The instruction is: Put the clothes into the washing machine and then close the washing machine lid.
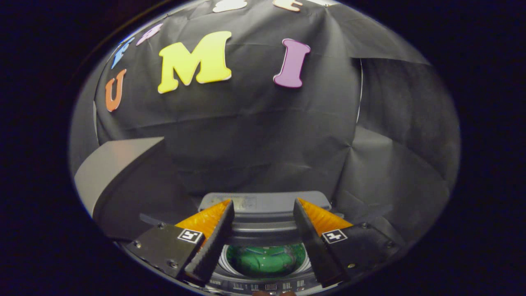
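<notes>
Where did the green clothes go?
The green clothes are down inside the washing machine drum, seen in the gripper view between the open hand-held gripper's two fingers, which hold nothing. The lid stands open behind them.

- A black cloth wall (263, 135) hangs across the back of the booth, wrinkled, with creases running down toward its middle.
- At about 2 o'clock a second sheet of the same cloth (402, 123) overlaps the first; a thin pale seam (361, 90) runs down where they meet.
- At about 4 o'clock the cloth folds into broad slanting pleats (390, 181).
- At 9 o'clock a flat grey panel (111, 164) slants in from the side, catching soft light and brighter than anything around it.
- Below that panel a darker grey surface (144, 197) curves away toward 7 o'clock.
- The light is dim overall, strongest on the upper cloth, falling off to shadow low down.
</notes>
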`<state>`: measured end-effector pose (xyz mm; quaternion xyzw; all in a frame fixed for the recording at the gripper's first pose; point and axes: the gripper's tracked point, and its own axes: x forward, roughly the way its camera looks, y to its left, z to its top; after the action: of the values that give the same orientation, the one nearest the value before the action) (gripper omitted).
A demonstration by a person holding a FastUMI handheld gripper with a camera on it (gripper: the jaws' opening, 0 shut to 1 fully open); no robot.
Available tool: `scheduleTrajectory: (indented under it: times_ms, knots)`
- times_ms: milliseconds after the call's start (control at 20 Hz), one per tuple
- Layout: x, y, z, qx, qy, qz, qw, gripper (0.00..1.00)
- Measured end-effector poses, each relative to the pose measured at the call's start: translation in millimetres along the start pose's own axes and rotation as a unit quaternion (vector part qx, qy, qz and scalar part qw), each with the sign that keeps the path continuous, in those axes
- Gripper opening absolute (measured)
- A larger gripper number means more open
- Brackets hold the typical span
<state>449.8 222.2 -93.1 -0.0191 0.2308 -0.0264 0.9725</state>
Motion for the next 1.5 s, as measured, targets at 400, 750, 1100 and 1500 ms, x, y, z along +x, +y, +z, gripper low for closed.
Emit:
scheduleTrajectory:
  times_ms: [400,750,1100,1500]
  knots:
    - [-27,13,-59,0.002,0.052,-0.030,0.998,0.95]
    - [-58,15,-79,0.024,0.059,-0.075,0.995,0.95]
    - [-74,25,-78,0.019,0.061,-0.085,0.994,0.95]
    - [-96,15,-51,0.008,0.022,-0.042,0.999,0.95]
